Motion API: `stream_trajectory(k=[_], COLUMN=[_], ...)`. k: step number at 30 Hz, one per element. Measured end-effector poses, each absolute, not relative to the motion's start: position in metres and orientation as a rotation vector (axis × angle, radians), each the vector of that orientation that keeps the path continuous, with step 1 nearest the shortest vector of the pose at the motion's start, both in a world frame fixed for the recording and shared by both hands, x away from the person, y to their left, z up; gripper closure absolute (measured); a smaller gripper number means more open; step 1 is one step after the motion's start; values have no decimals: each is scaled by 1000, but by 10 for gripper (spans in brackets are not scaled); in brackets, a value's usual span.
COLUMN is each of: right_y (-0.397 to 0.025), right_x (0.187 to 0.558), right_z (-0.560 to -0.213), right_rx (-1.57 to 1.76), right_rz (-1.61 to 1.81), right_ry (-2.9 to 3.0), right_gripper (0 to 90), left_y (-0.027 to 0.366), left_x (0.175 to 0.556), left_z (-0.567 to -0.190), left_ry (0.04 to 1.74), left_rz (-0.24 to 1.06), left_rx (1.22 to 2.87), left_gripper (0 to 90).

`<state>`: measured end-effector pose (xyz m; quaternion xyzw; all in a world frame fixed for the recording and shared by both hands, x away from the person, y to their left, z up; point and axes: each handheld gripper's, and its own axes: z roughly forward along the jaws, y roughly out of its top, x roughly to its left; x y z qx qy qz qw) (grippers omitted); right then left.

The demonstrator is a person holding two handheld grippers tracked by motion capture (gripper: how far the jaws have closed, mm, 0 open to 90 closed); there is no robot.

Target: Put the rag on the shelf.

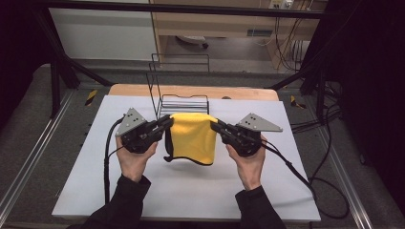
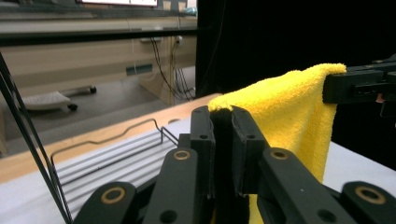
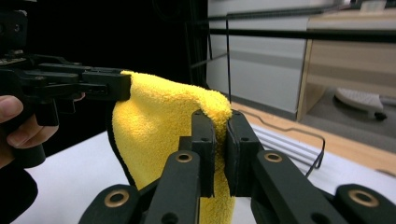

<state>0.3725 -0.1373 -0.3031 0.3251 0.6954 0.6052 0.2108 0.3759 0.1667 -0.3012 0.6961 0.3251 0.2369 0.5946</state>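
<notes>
A yellow cloth (image 1: 192,137) with a dark hem hangs folded in the air over the white table top (image 1: 143,191), held by its two upper corners. My left gripper (image 1: 168,121) is shut on the cloth's left corner; in the left gripper view my jaws pinch the yellow cloth (image 2: 285,116) at my left gripper (image 2: 222,122). My right gripper (image 1: 214,126) is shut on the right corner. In the right gripper view the cloth (image 3: 159,126) drapes down from my right gripper (image 3: 220,125), and the other gripper holds its far corner.
A black wire rack (image 1: 177,93) stands just behind the cloth on the table's far side, with a ribbed base (image 2: 112,163). A wooden strip (image 1: 191,90) runs along the table's back edge. Cables (image 1: 305,181) trail off the right side.
</notes>
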Motion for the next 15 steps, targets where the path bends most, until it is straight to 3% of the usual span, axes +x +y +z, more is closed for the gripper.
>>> stream_trajectory(k=[15], right_y=[-128], right_x=[374], right_z=[-282], right_rx=[834], right_rz=[1742], right_ry=[1797], right_gripper=[842], left_y=[173], left_x=[377], left_z=[-280], left_ry=[720], left_rz=[620], left_rx=[1519], left_gripper=[807])
